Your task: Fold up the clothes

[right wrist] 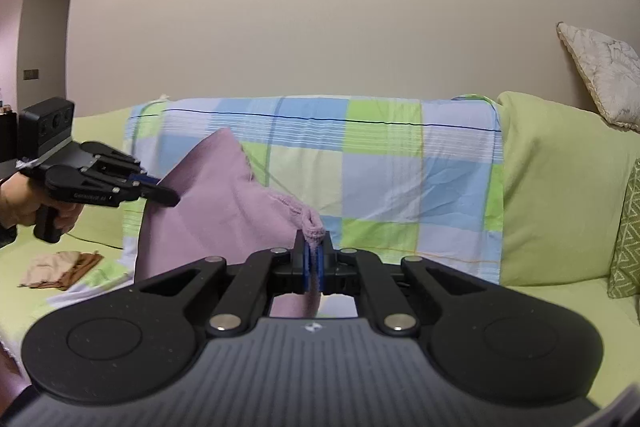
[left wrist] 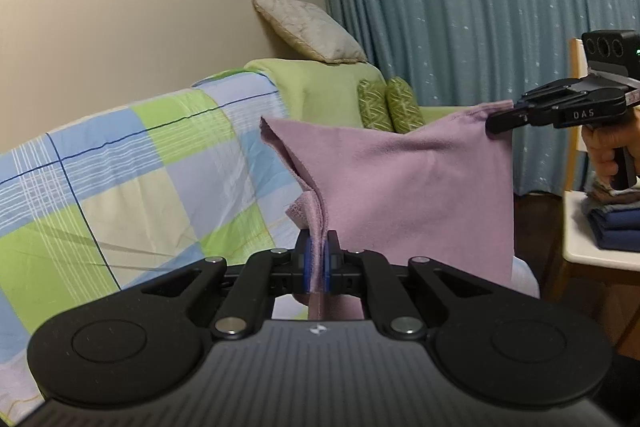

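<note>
Two grippers — left gripper (left wrist: 316, 255); right gripper (right wrist: 314, 255) — each pinching one pink cloth (left wrist: 400, 187).

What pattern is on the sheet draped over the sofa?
The sheet has a patchwork check of blue, lime green, lavender and cream squares with thin dark lines; clearest in the right wrist view.

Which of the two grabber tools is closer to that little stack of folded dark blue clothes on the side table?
The right. The right gripper is held just above the folded blue clothes, pinching one corner of the pink cloth. The left gripper grips the cloth's other end, farther away, toward the sofa.
</note>
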The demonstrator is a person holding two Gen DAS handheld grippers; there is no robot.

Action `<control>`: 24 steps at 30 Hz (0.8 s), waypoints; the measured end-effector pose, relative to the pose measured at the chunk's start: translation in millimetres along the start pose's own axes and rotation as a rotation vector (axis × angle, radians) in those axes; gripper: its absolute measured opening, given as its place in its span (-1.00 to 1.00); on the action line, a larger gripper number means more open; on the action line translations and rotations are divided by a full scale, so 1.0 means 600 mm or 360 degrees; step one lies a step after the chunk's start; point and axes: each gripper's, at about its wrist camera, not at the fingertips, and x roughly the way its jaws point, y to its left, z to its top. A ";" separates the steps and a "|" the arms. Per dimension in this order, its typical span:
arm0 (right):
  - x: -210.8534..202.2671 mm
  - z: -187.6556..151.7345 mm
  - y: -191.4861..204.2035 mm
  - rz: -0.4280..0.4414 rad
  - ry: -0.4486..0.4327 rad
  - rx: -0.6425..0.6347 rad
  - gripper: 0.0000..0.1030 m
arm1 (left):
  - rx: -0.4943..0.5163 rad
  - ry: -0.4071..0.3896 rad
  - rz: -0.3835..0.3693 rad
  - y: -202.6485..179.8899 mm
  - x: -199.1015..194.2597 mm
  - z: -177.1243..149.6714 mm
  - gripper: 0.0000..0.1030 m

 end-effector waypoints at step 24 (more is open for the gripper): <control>-0.103 -0.326 0.154 0.0643 0.0496 -0.0141 -0.94 | -0.0426 0.0273 0.0039 -0.194 -0.165 -0.397 -0.94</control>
